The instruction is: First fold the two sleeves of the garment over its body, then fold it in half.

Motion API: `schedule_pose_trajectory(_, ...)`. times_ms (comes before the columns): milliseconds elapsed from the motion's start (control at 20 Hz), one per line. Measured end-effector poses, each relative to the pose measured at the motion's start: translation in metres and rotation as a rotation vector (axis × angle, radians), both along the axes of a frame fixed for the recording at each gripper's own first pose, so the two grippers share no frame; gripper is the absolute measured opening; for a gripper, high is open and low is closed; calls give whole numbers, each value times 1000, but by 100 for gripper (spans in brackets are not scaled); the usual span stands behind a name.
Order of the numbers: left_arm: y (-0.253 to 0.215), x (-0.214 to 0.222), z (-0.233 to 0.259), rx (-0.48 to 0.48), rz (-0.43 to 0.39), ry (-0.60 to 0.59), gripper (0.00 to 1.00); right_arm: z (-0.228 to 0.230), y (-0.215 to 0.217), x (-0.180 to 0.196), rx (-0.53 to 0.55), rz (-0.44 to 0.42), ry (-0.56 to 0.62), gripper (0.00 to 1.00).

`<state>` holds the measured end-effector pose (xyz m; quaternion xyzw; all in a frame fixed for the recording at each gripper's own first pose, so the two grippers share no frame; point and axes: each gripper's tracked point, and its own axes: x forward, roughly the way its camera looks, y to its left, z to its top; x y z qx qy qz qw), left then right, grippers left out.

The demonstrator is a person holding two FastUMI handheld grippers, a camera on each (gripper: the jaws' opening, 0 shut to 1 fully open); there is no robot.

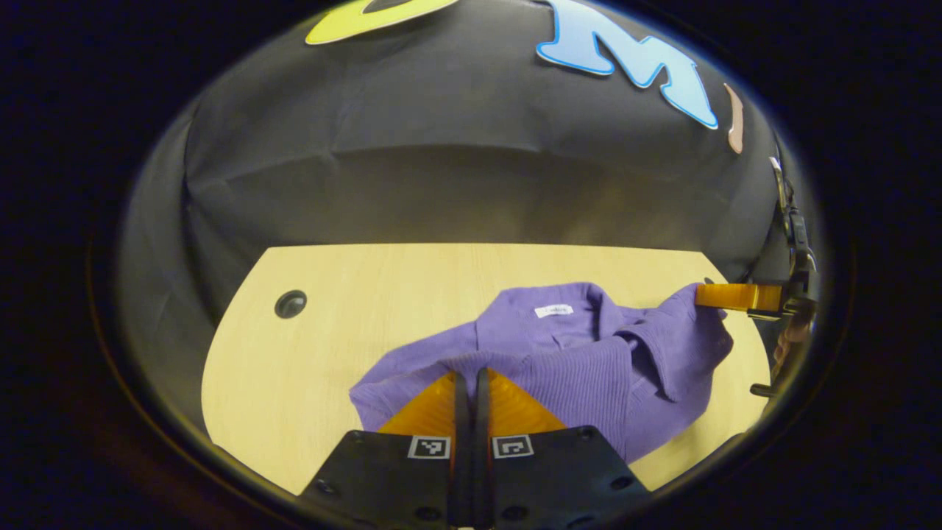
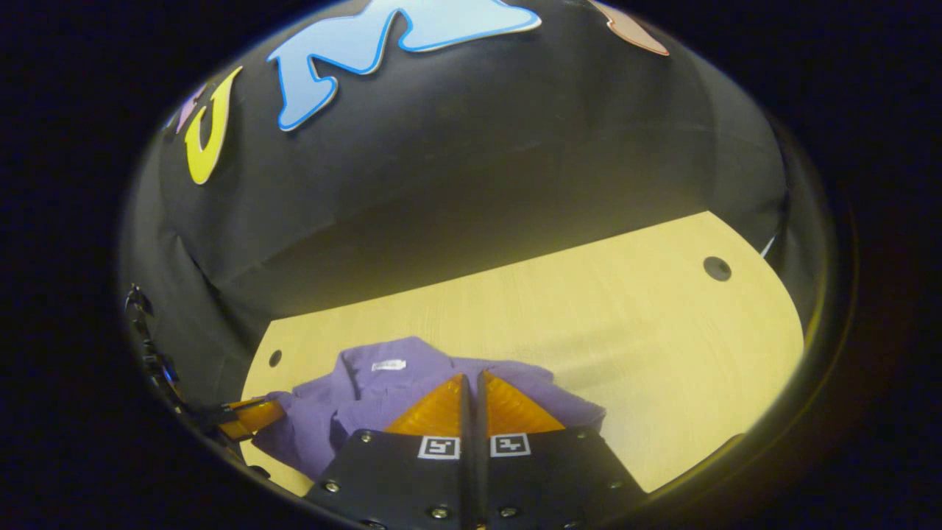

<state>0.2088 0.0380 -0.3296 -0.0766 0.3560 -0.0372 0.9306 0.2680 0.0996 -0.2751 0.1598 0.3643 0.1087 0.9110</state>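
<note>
A purple ribbed garment (image 1: 574,361) lies bunched on the light wooden table (image 1: 353,294), collar and white neck label (image 1: 553,311) facing up, with one sleeve (image 1: 662,353) folded over its body. My left gripper (image 1: 471,374) is shut, and the near edge of the cloth is gathered at its tips. At the far right, my right gripper (image 1: 699,296) pinches a raised corner of the cloth. In the right gripper view, the garment (image 2: 368,390) sits just past my shut right gripper (image 2: 471,377), and the left gripper (image 2: 276,408) holds its left edge.
The tabletop (image 2: 589,309) stretches bare to the right of the garment, with a round cable hole (image 2: 717,268) near its far corner and another hole (image 1: 290,303) on the left side. Black cloth walls the table at the back and sides.
</note>
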Motion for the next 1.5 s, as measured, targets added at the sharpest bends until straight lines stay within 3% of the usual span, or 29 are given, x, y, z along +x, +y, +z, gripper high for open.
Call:
schedule_pose_trajectory(300, 6, 63, -26, -22, 27, -35, 6, -33, 7, 48, -1, -36, 1, 0)
schedule_pose_trajectory(750, 3, 69, -64, -13, 50, 7, 7, -84, 13, 46, -20, -8, 78, 3)
schedule_pose_trajectory(800, 5, 68, -64, 4, 52, 17, 11, -85, 14, 47, -18, -7, 79, 3)
schedule_pose_trajectory(850, 4, 64, -64, 13, 51, 33, 26, -85, 11, 48, -17, -8, 70, 8)
schedule_pose_trajectory(900, 3, 62, -60, 24, 50, 31, 32, -80, 11, 49, -17, -9, 56, 22)
schedule_pose_trajectory(950, 1, 61, -54, 18, 47, 20, 39, -69, 9, 45, -28, -11, 37, 45)
schedule_pose_trajectory(1000, -6, 60, -42, 4, 41, -7, 48, -60, 5, 43, -46, -10, 14, 51)
schedule_pose_trajectory(1100, -8, 55, -16, 15, 37, -55, 58, -40, -3, 35, -80, 1, -38, 53)
schedule_pose_trajectory(1200, -16, 46, 9, 19, 23, -86, 58, -16, -8, 21, -88, 13, -71, 55)
schedule_pose_trajectory(1250, -22, 40, 24, 16, 17, -104, 63, -6, -9, 13, -86, 14, -86, 55)
schedule_pose_trajectory(1350, -31, 25, 49, 11, 6, -141, 53, 16, -13, -5, -76, 13, -114, 51)
schedule_pose_trajectory(1450, -39, 6, 76, 7, -3, -176, 53, 41, -19, -25, -70, 10, -144, 55)
schedule_pose_trajectory(1500, -42, -5, 88, 5, -8, -193, 55, 52, -22, -35, -71, 10, -161, 51)
